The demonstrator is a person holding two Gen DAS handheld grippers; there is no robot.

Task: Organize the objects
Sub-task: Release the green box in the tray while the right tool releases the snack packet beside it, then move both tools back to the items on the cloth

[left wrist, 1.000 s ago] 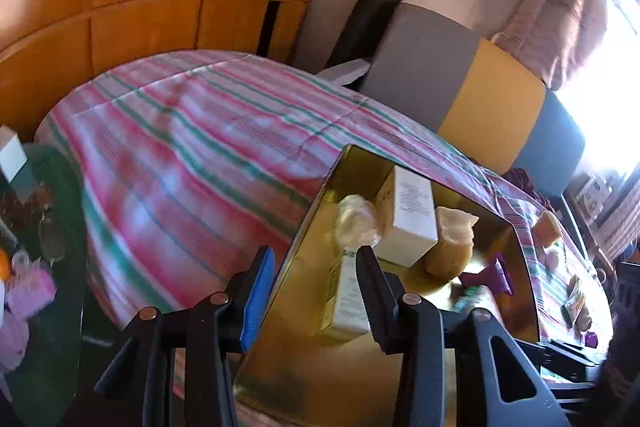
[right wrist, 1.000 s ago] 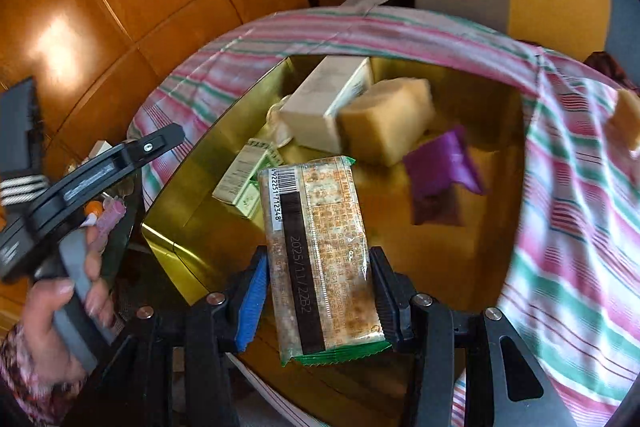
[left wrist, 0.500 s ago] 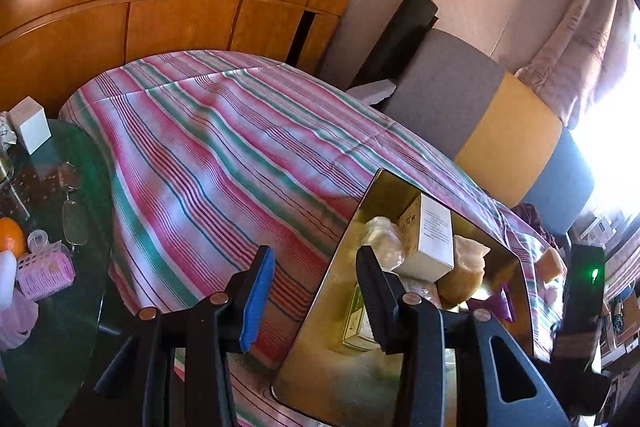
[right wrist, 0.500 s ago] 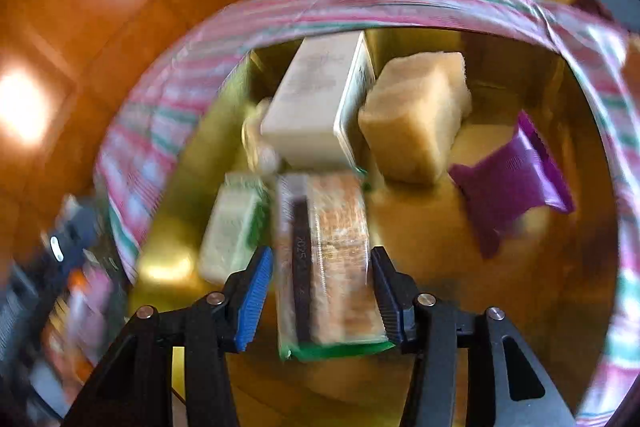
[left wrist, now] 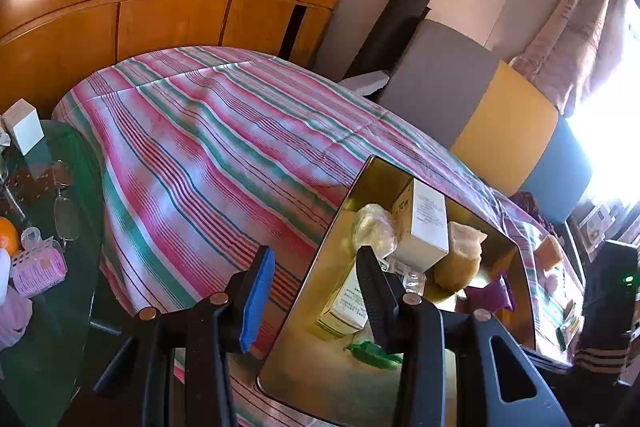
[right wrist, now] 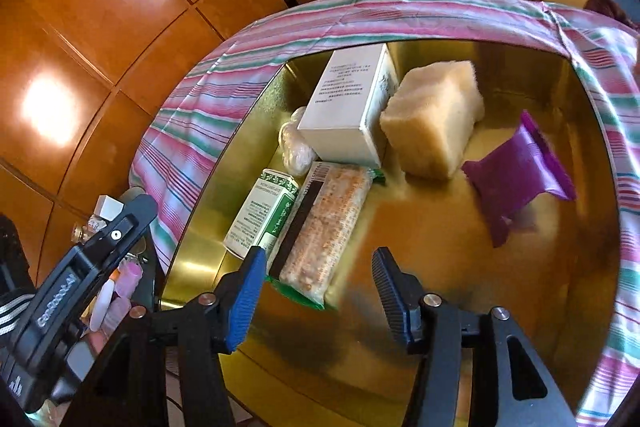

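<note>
Striped cloth [left wrist: 208, 147] covers the bed. Gold tray [right wrist: 500, 307] sits on it, near the edge. In the tray: white box [right wrist: 344, 107] at the far side, tan sponge block [right wrist: 432, 119] touching its right, purple pouch [right wrist: 516, 175] further right and apart. Cracker pack [right wrist: 324, 231] lies flat on the tray floor, beside the green-and-white carton [right wrist: 260, 215], its far end against the white box. Clear wrapped lump [right wrist: 294, 143] wedged left of the box. Right gripper [right wrist: 316, 291] just above the pack's near end, jaws opening, pads off the pack. Left gripper [left wrist: 316, 291] straddles the tray's left rim, jaws part open, nothing gripped.
</note>
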